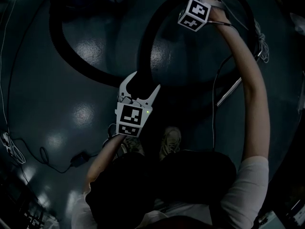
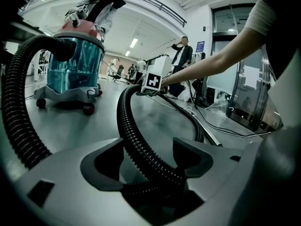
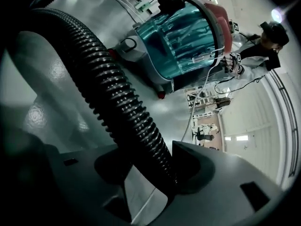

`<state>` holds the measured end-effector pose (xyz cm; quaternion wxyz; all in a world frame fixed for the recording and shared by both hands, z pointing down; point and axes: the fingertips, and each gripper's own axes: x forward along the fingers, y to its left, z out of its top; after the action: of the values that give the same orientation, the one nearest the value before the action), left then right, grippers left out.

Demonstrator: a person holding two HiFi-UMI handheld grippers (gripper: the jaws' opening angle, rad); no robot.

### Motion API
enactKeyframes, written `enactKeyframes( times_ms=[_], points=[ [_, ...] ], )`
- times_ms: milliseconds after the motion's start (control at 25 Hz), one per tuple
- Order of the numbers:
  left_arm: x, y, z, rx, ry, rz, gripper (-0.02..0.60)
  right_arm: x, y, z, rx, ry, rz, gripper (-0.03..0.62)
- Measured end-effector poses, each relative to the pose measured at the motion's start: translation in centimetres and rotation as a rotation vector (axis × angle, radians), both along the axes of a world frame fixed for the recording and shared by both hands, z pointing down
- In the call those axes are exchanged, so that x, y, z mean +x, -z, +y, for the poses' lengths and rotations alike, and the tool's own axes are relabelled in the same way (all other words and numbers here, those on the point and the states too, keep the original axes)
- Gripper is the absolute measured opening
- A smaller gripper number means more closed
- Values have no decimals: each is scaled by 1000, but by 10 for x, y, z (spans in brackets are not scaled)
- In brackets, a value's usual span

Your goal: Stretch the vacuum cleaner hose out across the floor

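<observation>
You clamp both tools on the black hose: left gripper at centre, right gripper at 1 o'clock; the rest loops over the floor toward 10 o'clock.

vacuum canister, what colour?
Translucent teal tank under a red lid; it shows best in the left gripper view.

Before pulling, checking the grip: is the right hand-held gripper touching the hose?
Touching. The right gripper view shows the hose pressing a jaw of the right hand-held gripper.
</observation>
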<state>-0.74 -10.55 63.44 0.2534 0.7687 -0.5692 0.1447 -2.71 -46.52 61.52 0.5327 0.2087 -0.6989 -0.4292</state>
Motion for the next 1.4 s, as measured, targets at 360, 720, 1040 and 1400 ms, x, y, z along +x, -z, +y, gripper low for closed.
enactKeyframes(
  times_ms=[360, 720, 1040, 1400],
  points=[
    [6, -20, -18, -60, -25, -68, 311, -8, 41, 33, 192, 122, -94, 230],
    [2, -31, -19, -138, 22, -67, 277, 43, 65, 68, 223, 85, -140, 230],
    [-2, 1, -45, -53, 30, -74, 267, 174, -37, 146, -33, 261, 315, 230],
    [-31, 8, -66, -18, 64, -107, 267, 326, -78, 244, -282, 328, 532, 207]
  ],
)
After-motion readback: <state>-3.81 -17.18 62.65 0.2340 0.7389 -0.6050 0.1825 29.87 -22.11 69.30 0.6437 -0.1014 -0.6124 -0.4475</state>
